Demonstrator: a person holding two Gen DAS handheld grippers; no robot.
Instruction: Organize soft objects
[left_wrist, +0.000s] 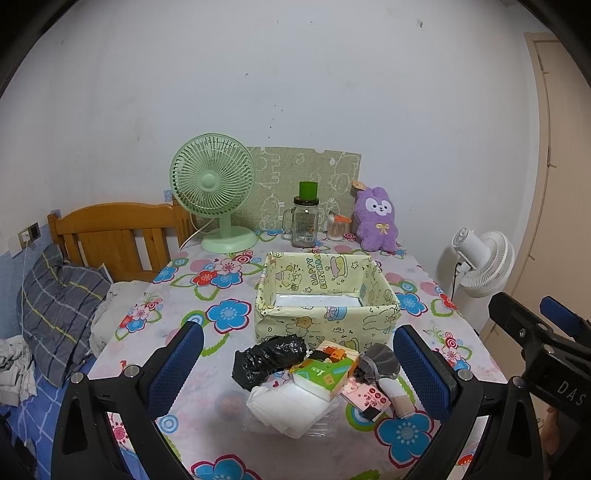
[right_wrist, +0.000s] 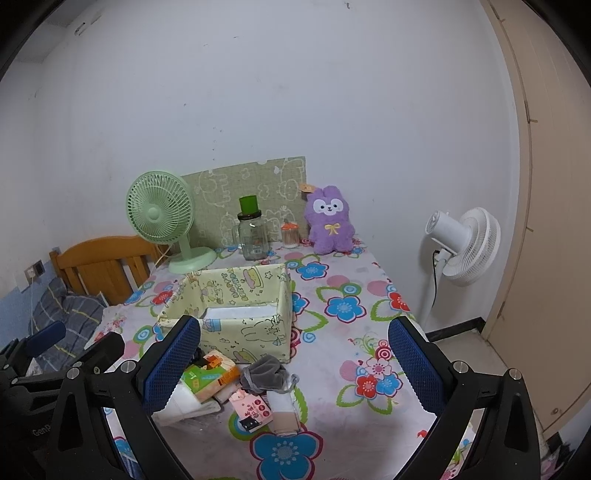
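1. Far left, beyond the table edge: a plaid pillow (left_wrist: 59, 295) against a wooden headboard (left_wrist: 122, 232).
2. My left gripper (left_wrist: 295, 362) hangs above the near end of the flowered tablecloth (left_wrist: 225, 314), its blue fingers (left_wrist: 177, 365) spread wide, gripping nothing.
3. Between those fingers, in the left wrist view, lies the heap of soft things: a crumpled black plastic bag (left_wrist: 267, 358), a white folded packet (left_wrist: 288, 406) under a green-and-orange tissue pack (left_wrist: 325, 369), a pink carton (left_wrist: 365, 397), and a grey pouch (left_wrist: 378, 362) touching a small tube (label unreadable).
4. Just behind the heap stands the yellow cartoon-print box (left_wrist: 325, 317), open-topped, a white base showing inside.
5. At the table's back edge, from the left: a green desk fan (left_wrist: 214, 192), a glass jar mug with green cap (left_wrist: 306, 218), and a purple plush rabbit (left_wrist: 376, 218).
6. My right gripper (right_wrist: 295, 362) hovers right of the heap, equally wide open and carrying nothing.
7. Far right: a white standing fan (right_wrist: 461, 247) on the floor.
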